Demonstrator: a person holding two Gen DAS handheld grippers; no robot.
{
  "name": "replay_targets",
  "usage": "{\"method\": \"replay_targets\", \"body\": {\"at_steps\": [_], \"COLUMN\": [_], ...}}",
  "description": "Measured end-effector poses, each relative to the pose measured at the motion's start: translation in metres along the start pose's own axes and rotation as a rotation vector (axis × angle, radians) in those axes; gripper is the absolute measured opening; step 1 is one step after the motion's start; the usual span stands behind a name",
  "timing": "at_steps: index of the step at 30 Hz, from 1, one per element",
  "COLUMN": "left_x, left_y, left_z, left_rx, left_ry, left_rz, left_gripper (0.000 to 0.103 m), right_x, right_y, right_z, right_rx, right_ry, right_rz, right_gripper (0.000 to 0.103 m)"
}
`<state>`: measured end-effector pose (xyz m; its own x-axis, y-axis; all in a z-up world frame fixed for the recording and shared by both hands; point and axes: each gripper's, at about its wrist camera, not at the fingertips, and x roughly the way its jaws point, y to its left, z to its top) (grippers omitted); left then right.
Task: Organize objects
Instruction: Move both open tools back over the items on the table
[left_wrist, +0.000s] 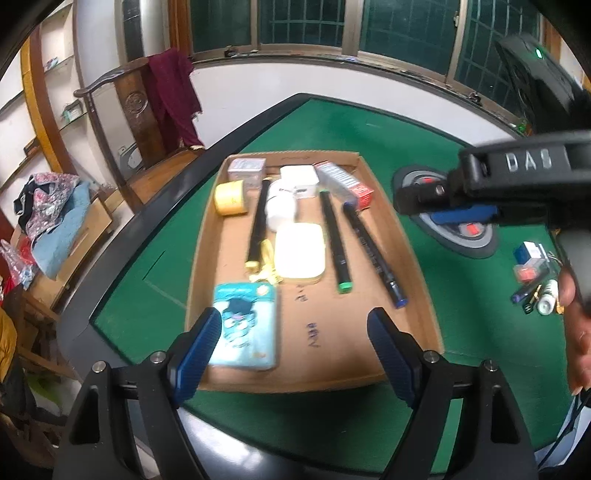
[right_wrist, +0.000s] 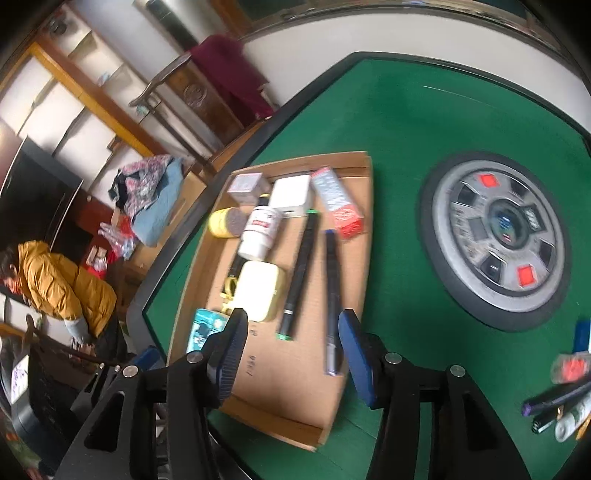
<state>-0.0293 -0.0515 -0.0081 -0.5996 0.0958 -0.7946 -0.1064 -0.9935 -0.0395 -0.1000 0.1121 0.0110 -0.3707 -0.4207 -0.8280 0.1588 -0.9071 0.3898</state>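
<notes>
A shallow cardboard tray (left_wrist: 369, 350) lies on the green table. It holds a blue cartoon packet (left_wrist: 247, 325), a white case (left_wrist: 300, 254), a green-capped marker (left_wrist: 334, 240), a blue-capped pen (left_wrist: 373, 251), a white bottle (left_wrist: 280, 206), a yellow tape roll (left_wrist: 231, 197) and small boxes at the far end. My left gripper (left_wrist: 295, 321) hangs open over the tray's near end, with the packet below its left finger. In the right wrist view, my right gripper (right_wrist: 293, 317) is open above the tray (right_wrist: 295, 387), the blue-capped pen (right_wrist: 331, 295) lying beside its right finger.
A round grey hub (right_wrist: 495, 236) sits in the table's middle. Loose pens and small boxes (right_wrist: 561, 398) lie at the right. A wooden chair with a maroon cloth (left_wrist: 170, 96) stands beyond the black table rim. A person in a yellow jacket (right_wrist: 62, 284) bends at the left.
</notes>
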Motion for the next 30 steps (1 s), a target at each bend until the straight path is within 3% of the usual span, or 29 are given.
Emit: {"method": "replay_targets", "body": {"at_steps": [10, 20, 23, 27, 30], "left_x": [0.002, 0.050, 0.055, 0.056, 0.060], "left_y": [-0.057, -0.138, -0.181, -0.250, -0.286], "left_z": [0.026, 0.046, 0.039, 0.020, 0.008], "left_rx": [0.054, 0.104, 0.192, 0.406, 0.555], "left_ry": [-0.014, 0.103, 0.125, 0.128, 0.089], "left_rz": [-0.142, -0.325, -0.393, -0.482, -0.473], "left_gripper": [0.081, 0.081, 0.081, 0.081, 0.081], "right_x": [-0.074, -0.135, -0.154, -0.171, -0.180], "right_y": [-0.128, -0.235, -0.259, -0.283, -0.292], "right_z": [-0.034, -0.103, -0.124, -0.149, -0.163], "right_rx": [0.238, 0.479, 0.536, 0.607, 0.640], "right_ry": [-0.109, -0.171, -0.198, -0.206, -0.216], "right_rz": [-0.103, -0.175, -0.202, -0.223, -0.232], "right_gripper": [0.059, 0.060, 0.060, 0.061, 0.061]}}
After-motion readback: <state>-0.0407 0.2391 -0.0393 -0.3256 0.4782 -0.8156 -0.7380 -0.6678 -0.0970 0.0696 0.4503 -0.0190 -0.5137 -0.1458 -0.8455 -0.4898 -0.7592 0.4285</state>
